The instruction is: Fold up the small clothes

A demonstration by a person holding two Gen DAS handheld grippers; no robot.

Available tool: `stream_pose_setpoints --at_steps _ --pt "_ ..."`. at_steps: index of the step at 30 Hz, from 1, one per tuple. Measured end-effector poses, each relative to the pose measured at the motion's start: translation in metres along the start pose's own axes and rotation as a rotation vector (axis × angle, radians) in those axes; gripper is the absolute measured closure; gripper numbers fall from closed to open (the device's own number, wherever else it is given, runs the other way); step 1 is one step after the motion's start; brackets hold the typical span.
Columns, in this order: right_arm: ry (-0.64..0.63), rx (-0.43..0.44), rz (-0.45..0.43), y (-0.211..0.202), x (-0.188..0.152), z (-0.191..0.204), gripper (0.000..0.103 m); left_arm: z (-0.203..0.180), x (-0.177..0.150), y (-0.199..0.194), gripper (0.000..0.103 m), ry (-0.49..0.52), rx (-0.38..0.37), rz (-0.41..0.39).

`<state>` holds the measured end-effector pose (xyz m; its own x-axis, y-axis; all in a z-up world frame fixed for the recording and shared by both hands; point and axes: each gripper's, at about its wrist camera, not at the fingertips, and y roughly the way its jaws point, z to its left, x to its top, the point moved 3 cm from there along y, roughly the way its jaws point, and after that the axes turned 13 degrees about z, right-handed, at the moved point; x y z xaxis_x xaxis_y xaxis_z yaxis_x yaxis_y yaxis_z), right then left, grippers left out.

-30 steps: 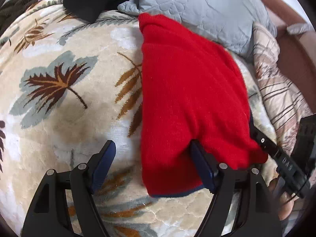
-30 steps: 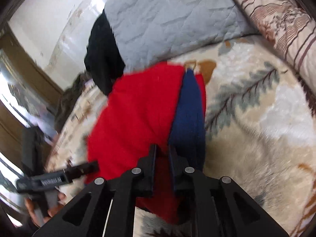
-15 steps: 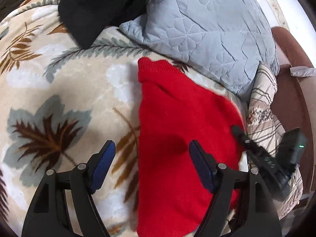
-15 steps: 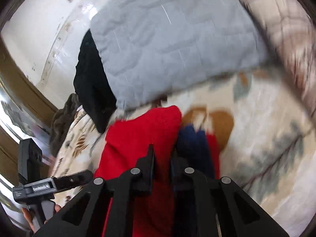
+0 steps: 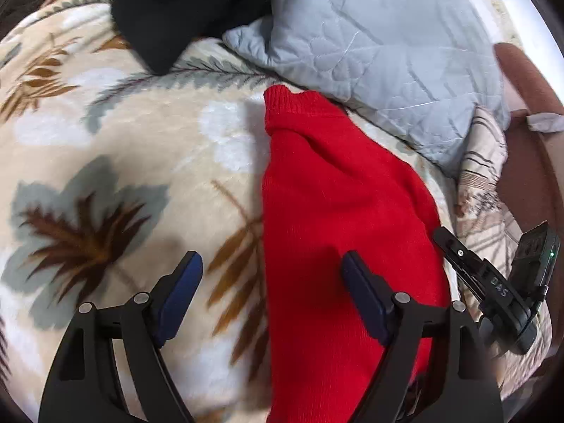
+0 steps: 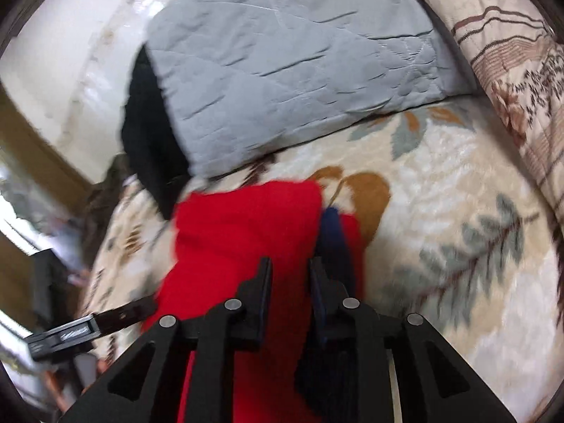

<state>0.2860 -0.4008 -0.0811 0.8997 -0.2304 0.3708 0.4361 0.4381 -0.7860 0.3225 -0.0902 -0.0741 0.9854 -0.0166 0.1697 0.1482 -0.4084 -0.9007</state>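
A red knit garment (image 5: 335, 194) lies folded lengthwise on the floral blanket (image 5: 141, 141), its ribbed end pointing toward the grey pillow. In the right wrist view its navy band (image 6: 333, 232) shows along the right edge of the red cloth (image 6: 246, 218). My left gripper (image 5: 270, 259) hovers wide open and is still spreading; one finger is above the red knit, the other above the blanket. My right gripper (image 6: 289, 264) is opening to a narrow gap, with red cloth seen through it and no pad pressing on it. Its tip (image 5: 458, 257) sits at the garment's right edge.
A grey quilted pillow (image 5: 370, 42) lies just beyond the garment, with a black garment (image 5: 183, 7) to its left. A striped beige pillow (image 5: 483, 148) and brown upholstery (image 5: 528, 148) are at the right. Bare floral blanket (image 6: 440, 194) stretches right of the red garment.
Both grippers slid along the garment toward the grey pillow. The right jaws, shut on the cloth before, have parted. The red fold no longer drapes over my left gripper's finger.
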Motion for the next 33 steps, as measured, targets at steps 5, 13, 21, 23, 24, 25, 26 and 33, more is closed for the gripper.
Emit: stream_pose_setpoints --at_steps 5,13,21,23,24,25,26,33 --pt "-0.022 0.05 -0.027 -0.011 -0.039 0.001 0.083 0.007 -0.046 -0.009 0.021 0.002 -0.031 -0.045" --pt "-0.017 -0.069 -0.076 -0.021 -0.047 0.012 0.078 0.0 -0.057 -0.007 0.015 0.02 0.056 -0.03" --pt "0.148 0.004 -0.071 -0.027 -0.048 -0.02 0.063 0.015 -0.045 -0.016 0.015 -0.06 -0.077 0.003" --pt "0.207 0.065 -0.056 -0.019 -0.045 -0.031 0.059 0.017 -0.033 -0.009 0.015 -0.1 -0.132 0.045" --pt "0.228 0.104 -0.051 -0.015 -0.043 -0.035 0.056 0.017 -0.029 -0.006 0.015 -0.113 -0.155 0.06" --pt "0.249 0.138 -0.045 -0.01 -0.04 -0.039 0.053 0.017 -0.026 -0.002 0.015 -0.123 -0.181 0.075" --pt "0.267 0.147 -0.039 -0.006 -0.038 -0.042 0.046 0.016 -0.022 0.004 0.015 -0.133 -0.21 0.094" --pt "0.224 0.204 0.051 0.027 -0.028 -0.042 0.032 0.012 -0.012 0.032 0.015 -0.176 -0.304 0.165"
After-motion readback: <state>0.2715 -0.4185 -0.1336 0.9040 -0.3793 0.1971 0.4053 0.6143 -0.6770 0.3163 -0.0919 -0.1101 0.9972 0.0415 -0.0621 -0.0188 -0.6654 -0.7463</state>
